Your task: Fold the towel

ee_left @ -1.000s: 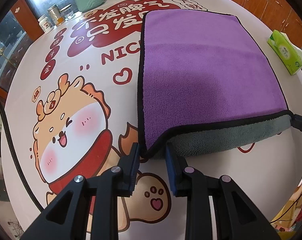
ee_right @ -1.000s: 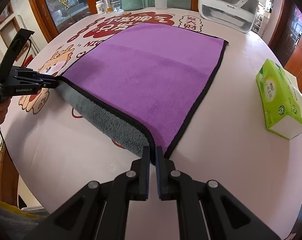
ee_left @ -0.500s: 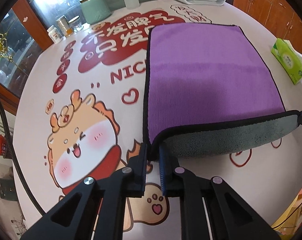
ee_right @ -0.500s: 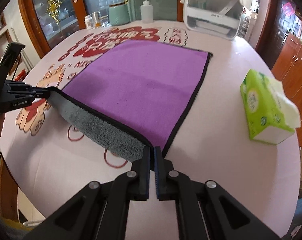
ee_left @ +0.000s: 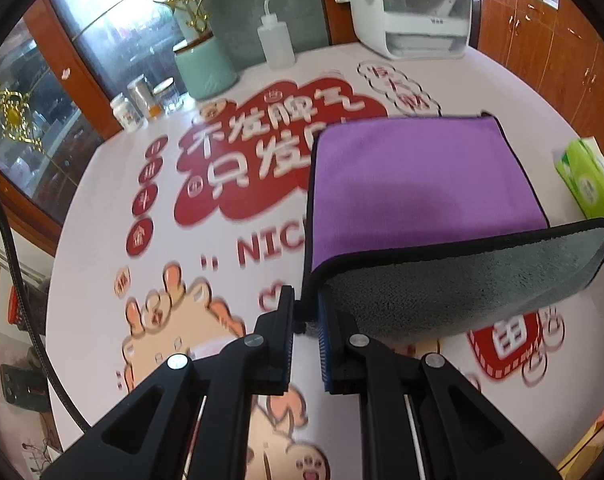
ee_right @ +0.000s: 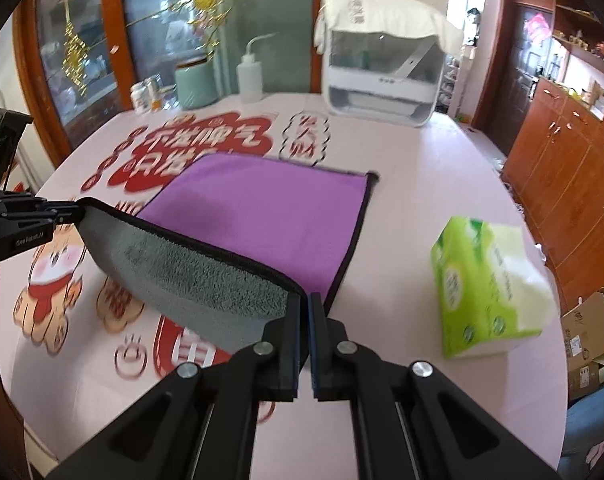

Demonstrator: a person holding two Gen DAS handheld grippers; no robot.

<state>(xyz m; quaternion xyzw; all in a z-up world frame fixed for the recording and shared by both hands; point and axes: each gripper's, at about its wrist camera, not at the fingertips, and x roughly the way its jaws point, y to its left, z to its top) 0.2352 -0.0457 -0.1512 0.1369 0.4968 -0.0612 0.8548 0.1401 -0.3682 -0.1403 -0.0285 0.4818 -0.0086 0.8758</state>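
Note:
A purple towel [ee_left: 418, 176] with a grey underside and black trim lies on the round table; its far half rests flat. My left gripper [ee_left: 306, 312] is shut on the towel's near left corner. My right gripper [ee_right: 305, 300] is shut on the near right corner of the towel [ee_right: 262, 216]. The near edge hangs lifted between both grippers, its grey underside [ee_right: 190, 268] facing me. The left gripper also shows at the left of the right wrist view [ee_right: 62, 212].
A green tissue box [ee_right: 486, 288] stands right of the towel. At the table's far edge stand a white appliance [ee_right: 382, 76], a squeeze bottle [ee_right: 250, 72], a teal pot [ee_right: 194, 82] and small jars [ee_left: 146, 100]. The tablecloth [ee_left: 222, 184] is printed with cartoons.
Both grippers have raised the towel's near edge higher off the table and carried it toward the far edge. The grey underside shows more. The left gripper closed on its corner.

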